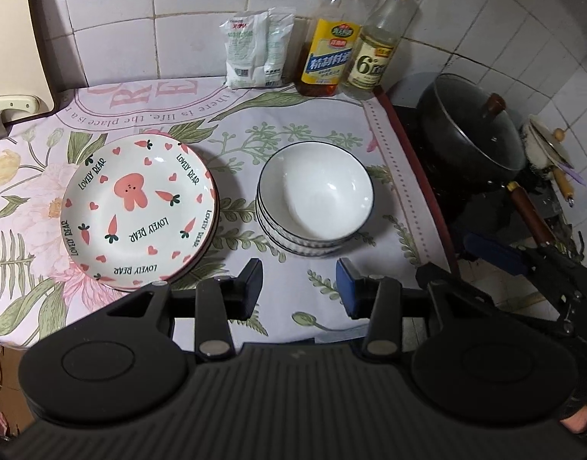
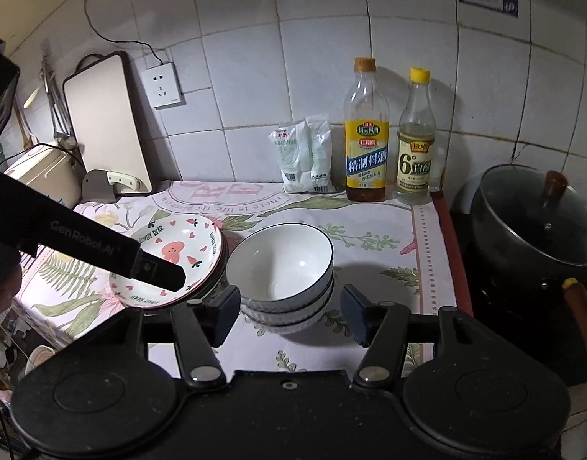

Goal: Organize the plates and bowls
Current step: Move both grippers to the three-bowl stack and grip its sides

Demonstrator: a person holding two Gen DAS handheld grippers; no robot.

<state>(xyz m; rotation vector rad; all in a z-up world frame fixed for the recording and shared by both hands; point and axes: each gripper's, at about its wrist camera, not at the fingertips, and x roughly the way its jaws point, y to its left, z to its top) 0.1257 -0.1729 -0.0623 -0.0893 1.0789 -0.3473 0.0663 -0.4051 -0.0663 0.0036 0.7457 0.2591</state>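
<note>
Covering the counter, a floral cloth (image 1: 305, 115) carries stacked carrot-print plates (image 1: 140, 211) at left and stacked white bowls (image 1: 314, 199) just beside them, apart. White packets (image 1: 255, 50) and two bottles (image 1: 332, 57) line the tiled wall; a lidded wok (image 1: 469, 130) sits right. Left gripper (image 1: 299, 287) and right gripper (image 2: 289, 312) both gape wide, holding nothing.

Two clear plastic bottles, orange-capped (image 2: 366, 130) and yellow-capped (image 2: 415, 138), are stood beside white packets (image 2: 305, 153); a lidded black wok (image 2: 531, 222) is positioned right.
</note>
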